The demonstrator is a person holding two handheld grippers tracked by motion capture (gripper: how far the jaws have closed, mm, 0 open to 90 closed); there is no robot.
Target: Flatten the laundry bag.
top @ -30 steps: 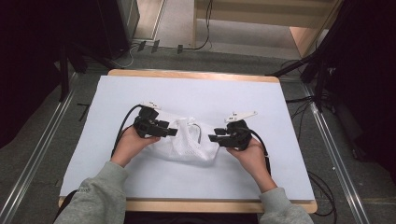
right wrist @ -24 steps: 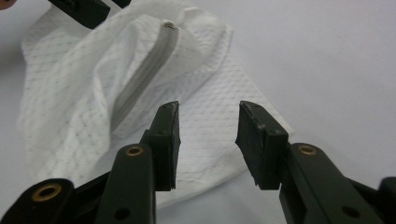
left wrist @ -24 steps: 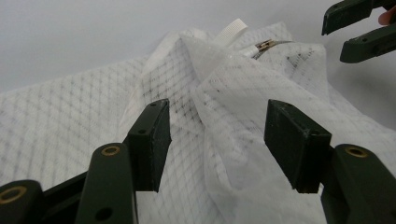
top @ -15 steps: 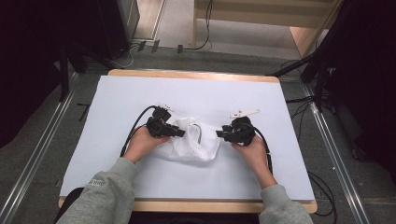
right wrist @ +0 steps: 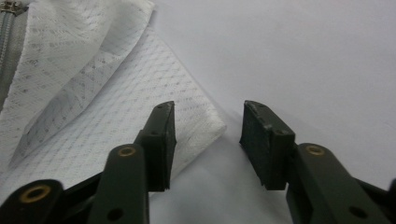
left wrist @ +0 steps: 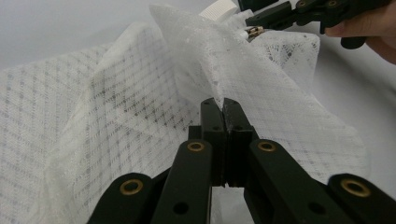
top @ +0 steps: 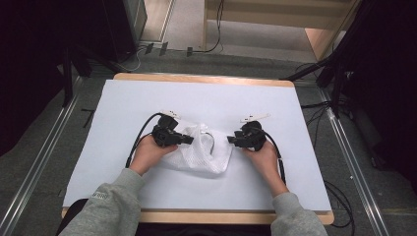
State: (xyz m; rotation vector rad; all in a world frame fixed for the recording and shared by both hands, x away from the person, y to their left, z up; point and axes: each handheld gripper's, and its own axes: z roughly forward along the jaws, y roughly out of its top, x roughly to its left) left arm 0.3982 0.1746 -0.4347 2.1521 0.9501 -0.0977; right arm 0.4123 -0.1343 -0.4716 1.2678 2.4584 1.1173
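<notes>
Mesh bag [top: 202, 153]: white, zippered, lying crumpled mid-table [top: 147, 98], between both hands.
Left claw [left wrist: 223, 108]: clenched on a raised fold of the mesh.
Right claw [right wrist: 208, 140]: released, jaws apart, straddling the bag's corner just above the table.

The left gripper [top: 188, 139] has its jaws pressed together, while the right gripper [top: 231, 140] gapes apart.

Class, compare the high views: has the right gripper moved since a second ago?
Yes. The right gripper has shifted slightly away from the table's near wooden edge, farther up the white surface.
</notes>
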